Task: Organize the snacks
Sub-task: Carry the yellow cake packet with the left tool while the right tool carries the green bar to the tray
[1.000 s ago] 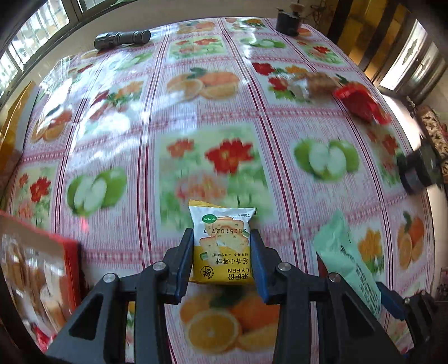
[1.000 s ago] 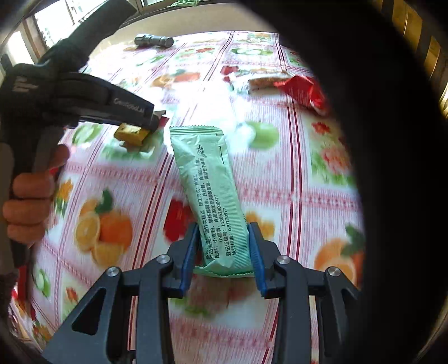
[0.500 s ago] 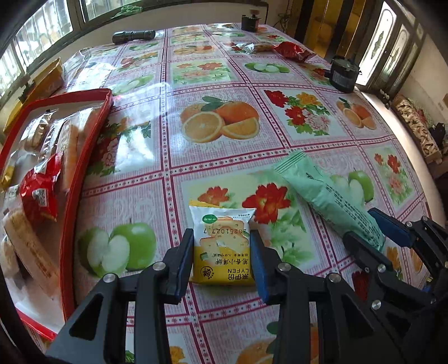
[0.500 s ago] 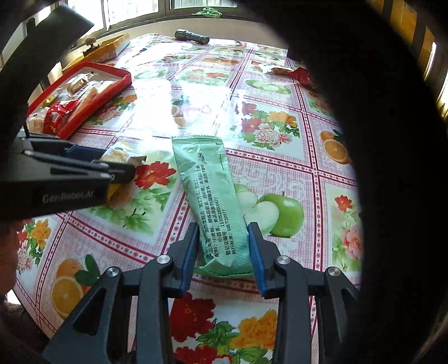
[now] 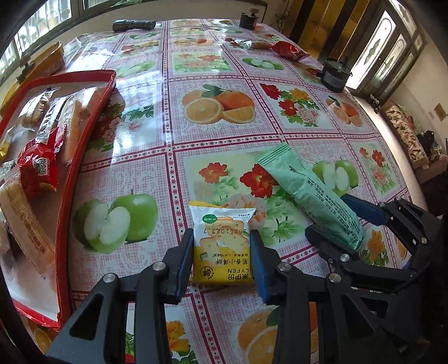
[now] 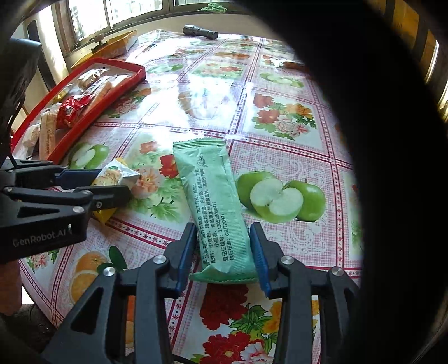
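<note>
Windows run behind the table [image 5: 218,156], and its glossy oilcloth shows squares of oranges, green apples and red flowers inside pink checked borders. At twelve o'clock on the far edge in your left view lies a black torch [image 5: 133,25]; a dark round object [image 5: 333,75] sits at two o'clock. Your left gripper [image 5: 222,253] is clamped on a yellow pack [image 5: 222,246], the blue pads pressing both its sides; it shows biscuits, upside-down "LYFEN", Chinese characters and the date "20251027". Your right gripper [image 6: 223,249] is opening, and the green bar [image 6: 215,204] sits between its fingers, lying along the cloth toward twelve o'clock, with a slim gap at each pad. Small black Chinese print runs down the bar, with "GB/T20977" readable. The left tool's body reads "GenRobot.AI" in your right view. At nine o'clock in the left view sits a red tray [image 5: 84,140] holding wrapped snacks, among them a red packet [image 5: 39,165] with a QR code. More loose snacks [image 5: 285,50] lie at one o'clock, well apart from you.
</note>
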A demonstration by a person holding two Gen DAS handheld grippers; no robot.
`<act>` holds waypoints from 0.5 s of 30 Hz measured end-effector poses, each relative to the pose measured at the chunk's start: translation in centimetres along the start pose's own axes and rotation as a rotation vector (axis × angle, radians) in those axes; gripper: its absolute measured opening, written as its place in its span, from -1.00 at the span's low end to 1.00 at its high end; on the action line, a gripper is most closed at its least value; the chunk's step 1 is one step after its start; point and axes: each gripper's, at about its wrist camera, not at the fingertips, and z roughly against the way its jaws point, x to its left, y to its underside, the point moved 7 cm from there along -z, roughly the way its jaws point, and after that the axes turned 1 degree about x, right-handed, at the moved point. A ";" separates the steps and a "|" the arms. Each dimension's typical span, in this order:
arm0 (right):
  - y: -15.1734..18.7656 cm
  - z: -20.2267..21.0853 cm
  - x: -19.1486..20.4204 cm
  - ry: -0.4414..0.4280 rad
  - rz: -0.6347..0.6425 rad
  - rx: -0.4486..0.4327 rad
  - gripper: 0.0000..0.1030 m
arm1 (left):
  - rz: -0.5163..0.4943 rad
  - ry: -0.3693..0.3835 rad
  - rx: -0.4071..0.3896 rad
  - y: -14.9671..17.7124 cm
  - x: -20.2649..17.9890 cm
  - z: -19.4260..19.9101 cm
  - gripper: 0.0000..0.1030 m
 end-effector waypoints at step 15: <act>0.1 1.3 0.4 -0.026 -0.043 -0.101 -0.37 | -0.027 -0.044 -0.098 0.5 -0.5 0.3 -0.27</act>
